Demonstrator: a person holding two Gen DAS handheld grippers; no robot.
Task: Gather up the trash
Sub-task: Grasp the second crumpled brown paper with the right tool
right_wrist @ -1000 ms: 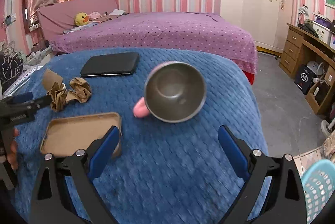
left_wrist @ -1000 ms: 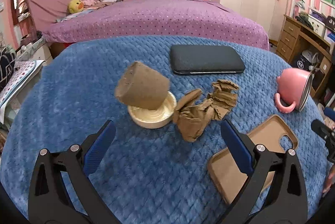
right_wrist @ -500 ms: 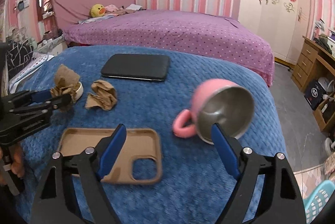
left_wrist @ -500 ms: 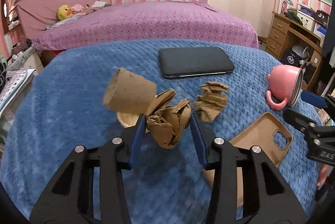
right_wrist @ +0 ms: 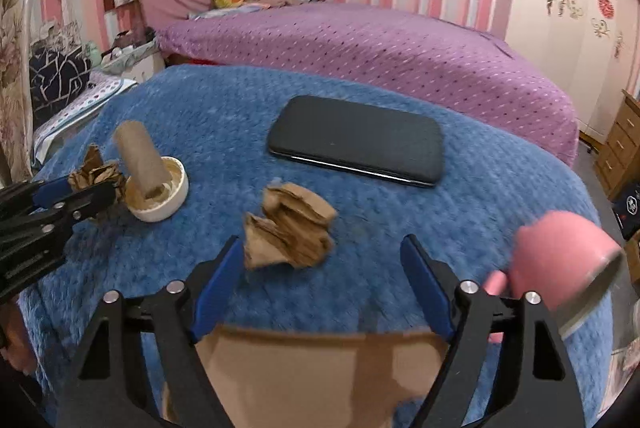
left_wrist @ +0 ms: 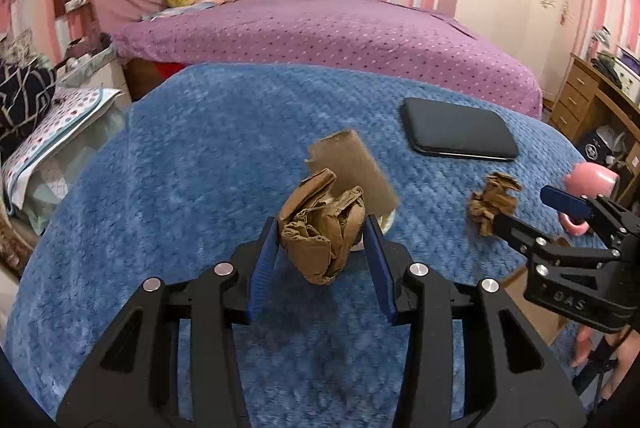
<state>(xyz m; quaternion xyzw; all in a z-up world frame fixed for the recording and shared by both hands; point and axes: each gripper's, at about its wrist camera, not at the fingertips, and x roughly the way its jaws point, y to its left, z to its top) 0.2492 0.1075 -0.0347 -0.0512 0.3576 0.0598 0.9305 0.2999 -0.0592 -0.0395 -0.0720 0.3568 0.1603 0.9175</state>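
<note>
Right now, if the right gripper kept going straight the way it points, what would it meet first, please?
Most likely the loose crumpled brown paper wad, lying between the open pads of the right gripper and slightly left of centre; depth is uncertain.

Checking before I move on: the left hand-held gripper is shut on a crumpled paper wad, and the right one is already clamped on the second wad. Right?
Not quite. The left hand-held gripper is shut on a crumpled paper wad, but the right hand-held gripper is open: the right wrist view shows the second wad between its blue pads, unclamped.
</note>
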